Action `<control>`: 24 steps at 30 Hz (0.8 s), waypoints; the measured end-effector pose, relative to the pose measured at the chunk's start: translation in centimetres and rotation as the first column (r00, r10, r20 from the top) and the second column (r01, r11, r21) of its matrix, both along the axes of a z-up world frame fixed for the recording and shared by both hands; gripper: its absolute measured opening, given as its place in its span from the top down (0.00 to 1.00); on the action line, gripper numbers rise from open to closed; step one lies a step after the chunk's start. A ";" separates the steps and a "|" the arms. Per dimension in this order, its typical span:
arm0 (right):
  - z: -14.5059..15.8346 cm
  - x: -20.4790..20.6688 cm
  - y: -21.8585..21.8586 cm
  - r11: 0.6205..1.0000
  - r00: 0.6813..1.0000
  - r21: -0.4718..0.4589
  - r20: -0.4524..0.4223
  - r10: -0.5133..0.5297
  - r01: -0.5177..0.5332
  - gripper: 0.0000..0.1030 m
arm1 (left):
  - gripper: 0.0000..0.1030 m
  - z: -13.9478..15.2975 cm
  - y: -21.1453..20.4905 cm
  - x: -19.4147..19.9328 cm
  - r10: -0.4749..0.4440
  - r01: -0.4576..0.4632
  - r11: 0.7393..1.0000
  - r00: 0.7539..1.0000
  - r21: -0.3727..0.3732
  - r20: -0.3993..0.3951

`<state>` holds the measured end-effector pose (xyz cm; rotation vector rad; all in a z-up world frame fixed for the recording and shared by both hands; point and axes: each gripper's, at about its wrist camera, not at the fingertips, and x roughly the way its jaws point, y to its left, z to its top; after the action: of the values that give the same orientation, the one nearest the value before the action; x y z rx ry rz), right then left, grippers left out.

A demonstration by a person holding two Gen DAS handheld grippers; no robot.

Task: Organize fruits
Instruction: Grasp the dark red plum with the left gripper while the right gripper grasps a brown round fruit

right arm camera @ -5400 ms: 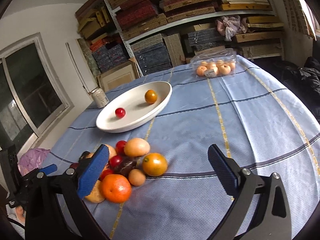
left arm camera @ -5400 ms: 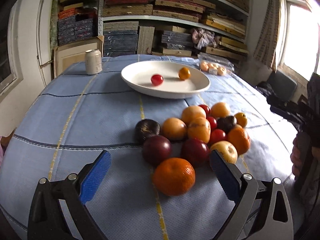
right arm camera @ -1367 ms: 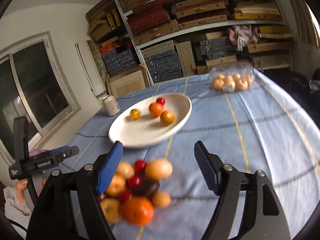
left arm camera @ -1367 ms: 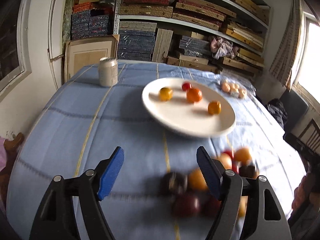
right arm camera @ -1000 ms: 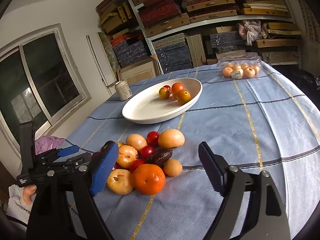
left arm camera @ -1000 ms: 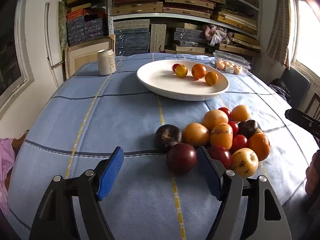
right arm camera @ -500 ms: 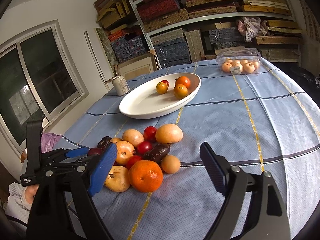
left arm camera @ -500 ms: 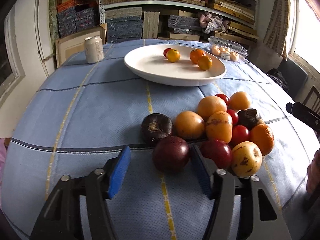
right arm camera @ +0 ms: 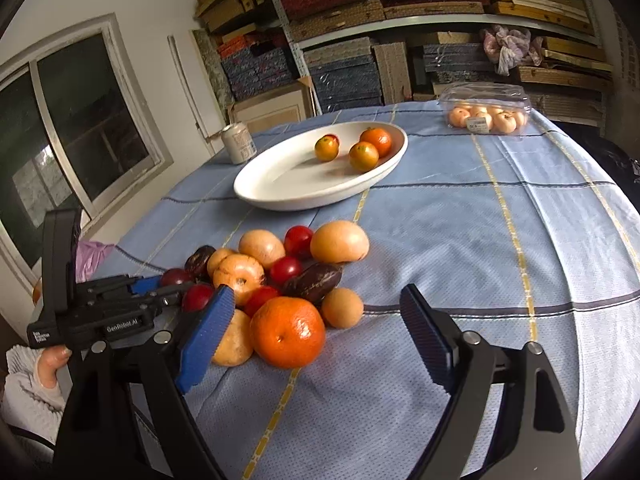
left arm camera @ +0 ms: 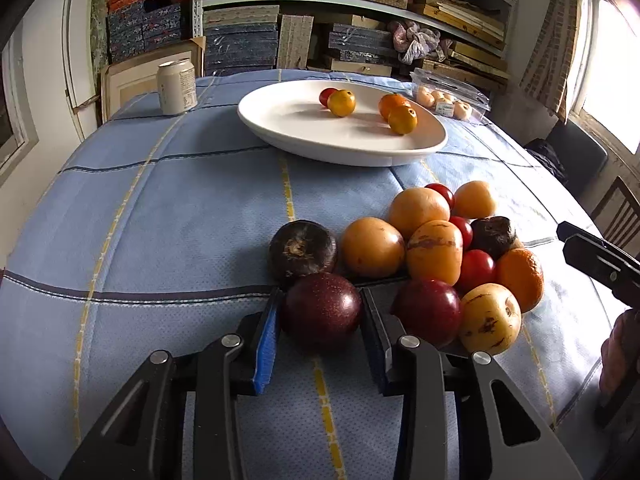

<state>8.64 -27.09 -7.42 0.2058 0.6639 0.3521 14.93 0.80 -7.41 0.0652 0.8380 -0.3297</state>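
Left gripper [left arm camera: 320,316] pads just closed against dark red fruit [left arm camera: 322,311]

The left hand-held gripper [left arm camera: 320,320], angled down, has just been closing, its blue pads pressing a dark purple passion fruit [left arm camera: 322,311]. The right hand-held gripper [right arm camera: 316,332] hangs spread wide, gripping nothing.

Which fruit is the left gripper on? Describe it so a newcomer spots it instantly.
Start at the white plate on the blue tablecloth, then come down to the fruit pile nearer the camera. At its near-left corner, between the left gripper pads, sits a dark purple speckled fruit, smoother than the wrinkled brown-black one behind it.
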 end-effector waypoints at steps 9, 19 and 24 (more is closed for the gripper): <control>-0.8 0.9 -0.1 0.999 0.998 0.031 -0.057 0.025 -0.023 0.45 | 0.63 0.1 1.1 0.0 0.035 -0.035 0.999 0.999 -0.023 0.000; -1.0 1.3 -1.6 0.996 0.994 0.022 -0.073 -0.082 0.084 0.55 | 0.63 0.1 1.2 -0.1 0.032 -0.032 0.999 0.999 -0.029 -0.002; -2.0 2.7 -1.1 0.997 0.988 -0.024 -0.140 -0.071 0.068 0.65 | 0.63 0.1 1.1 -0.2 0.028 -0.028 0.999 1.000 -0.029 -0.004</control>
<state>11.34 -28.18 -9.42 0.2369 0.7971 0.2660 14.74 1.92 -7.36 0.0255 0.8363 -0.3154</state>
